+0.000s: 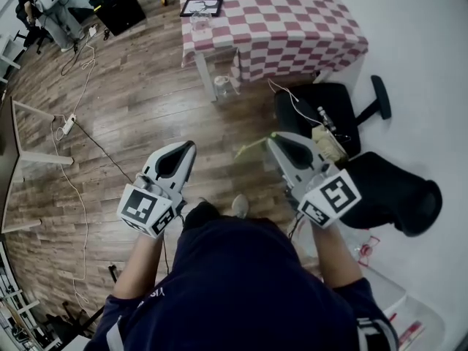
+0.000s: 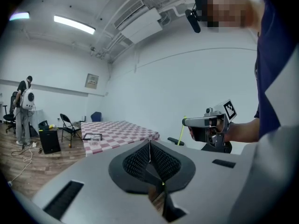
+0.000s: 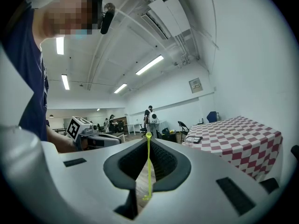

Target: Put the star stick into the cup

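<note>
The right gripper (image 1: 273, 137) has its 2 jaws squeezed tight on the star stick (image 3: 148, 164). The thin yellow-green stick sits right in the line where the 2 jaws meet, and it pokes out past their tips. The left gripper (image 1: 189, 147) is beside it, a little apart. Its 2 jaws are pressed together with nothing between them. Far ahead of both sets of jaws is a table (image 1: 292, 20) with a red and white checked cloth.
</note>
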The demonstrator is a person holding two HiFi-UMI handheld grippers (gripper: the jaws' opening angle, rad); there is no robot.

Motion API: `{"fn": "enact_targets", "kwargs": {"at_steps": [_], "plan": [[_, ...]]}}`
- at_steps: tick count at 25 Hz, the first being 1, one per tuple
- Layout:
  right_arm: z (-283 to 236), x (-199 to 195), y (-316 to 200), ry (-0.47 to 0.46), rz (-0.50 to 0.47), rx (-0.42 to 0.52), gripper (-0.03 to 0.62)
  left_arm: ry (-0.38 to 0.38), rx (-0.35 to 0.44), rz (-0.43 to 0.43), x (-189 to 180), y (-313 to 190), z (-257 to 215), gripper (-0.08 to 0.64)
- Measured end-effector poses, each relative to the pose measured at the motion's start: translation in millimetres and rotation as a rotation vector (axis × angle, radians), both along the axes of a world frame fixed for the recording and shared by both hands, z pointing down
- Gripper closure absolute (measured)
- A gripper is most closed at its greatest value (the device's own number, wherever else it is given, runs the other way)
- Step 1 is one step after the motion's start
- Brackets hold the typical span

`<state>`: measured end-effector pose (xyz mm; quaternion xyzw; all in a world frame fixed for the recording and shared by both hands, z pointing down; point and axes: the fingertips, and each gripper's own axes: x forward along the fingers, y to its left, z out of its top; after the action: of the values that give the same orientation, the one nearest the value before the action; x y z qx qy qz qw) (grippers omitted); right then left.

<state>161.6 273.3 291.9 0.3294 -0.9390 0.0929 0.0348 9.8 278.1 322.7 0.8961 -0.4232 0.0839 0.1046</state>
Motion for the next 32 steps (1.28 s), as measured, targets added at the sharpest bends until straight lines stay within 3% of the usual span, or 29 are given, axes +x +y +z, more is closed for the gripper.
{"fn": "enact_targets", "kwargs": {"at_steps": [9, 19, 25, 32], "plan": [[6.4, 10.8, -28.0, 0.021, -0.004, 0.004, 0.566, 0.005, 0.017, -0.008, 10.9, -30.9, 2.1, 0.526], [17.9, -9.2, -79.8, 0.070, -0.011, 0.020, 0.566, 0.025, 0.017, -0.023, -11.9, -86.9, 14.5, 0.526], [28.2, -39.2, -142.4, 0.075, 0.025, -0.008, 0.566, 0.038, -0.002, -0.003, -40.5, -151.2, 28.5, 0.526], [27.0, -99.6, -230.2, 0.086, 0.053, -0.016, 0.566, 0.050, -0.030, 0.011, -99.0, -235.5, 34.3, 0.526]]}}
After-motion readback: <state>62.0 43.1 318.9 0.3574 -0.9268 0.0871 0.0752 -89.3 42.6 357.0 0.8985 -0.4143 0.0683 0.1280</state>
